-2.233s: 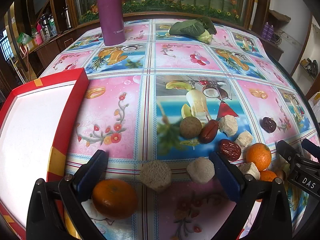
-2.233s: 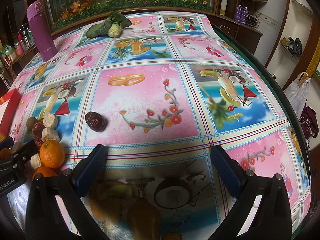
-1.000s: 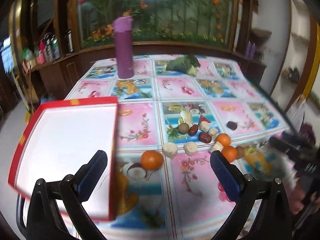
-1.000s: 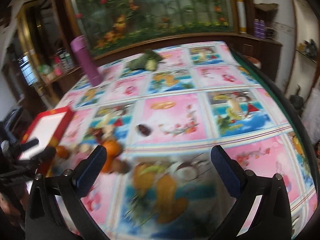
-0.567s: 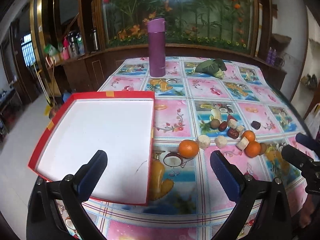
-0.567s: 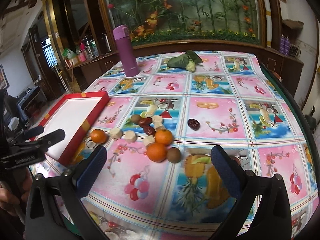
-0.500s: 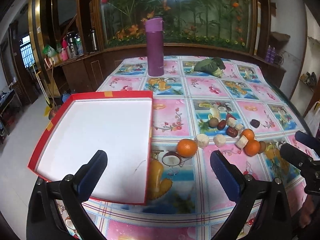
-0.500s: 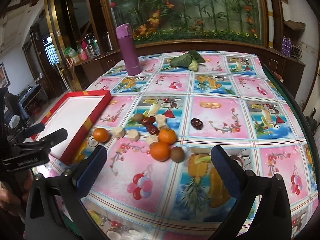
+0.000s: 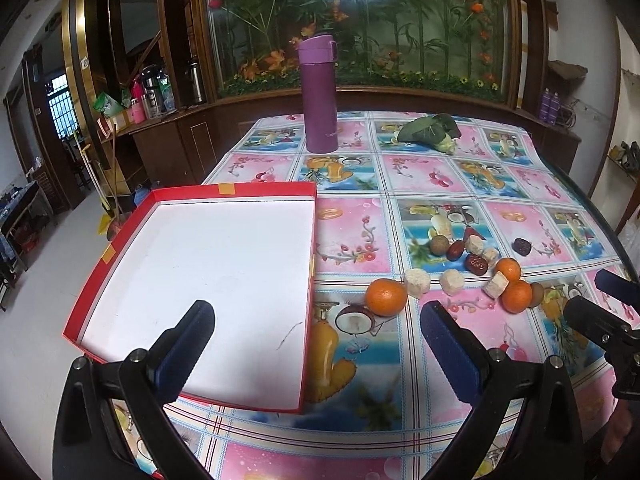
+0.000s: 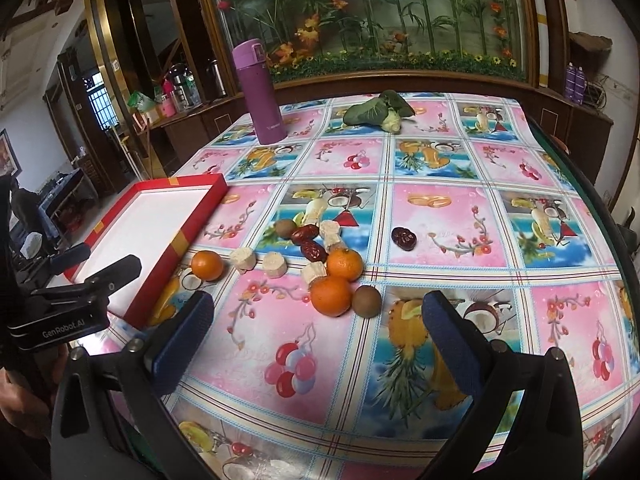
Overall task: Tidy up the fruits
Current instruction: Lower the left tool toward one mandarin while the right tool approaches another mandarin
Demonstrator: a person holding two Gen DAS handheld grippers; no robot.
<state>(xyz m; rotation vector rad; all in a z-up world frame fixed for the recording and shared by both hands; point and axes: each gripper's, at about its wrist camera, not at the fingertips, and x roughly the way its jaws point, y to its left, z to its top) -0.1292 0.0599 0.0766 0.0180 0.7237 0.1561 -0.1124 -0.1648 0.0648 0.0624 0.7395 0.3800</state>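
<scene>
Fruits, namely three tangerines, kiwis and red dates, are seen scattered mid-frame, right of the empty red tray. Both the left gripper and right gripper have been drawn back from the table, jaws wide and empty; nothing is judged sorted yet.
</scene>
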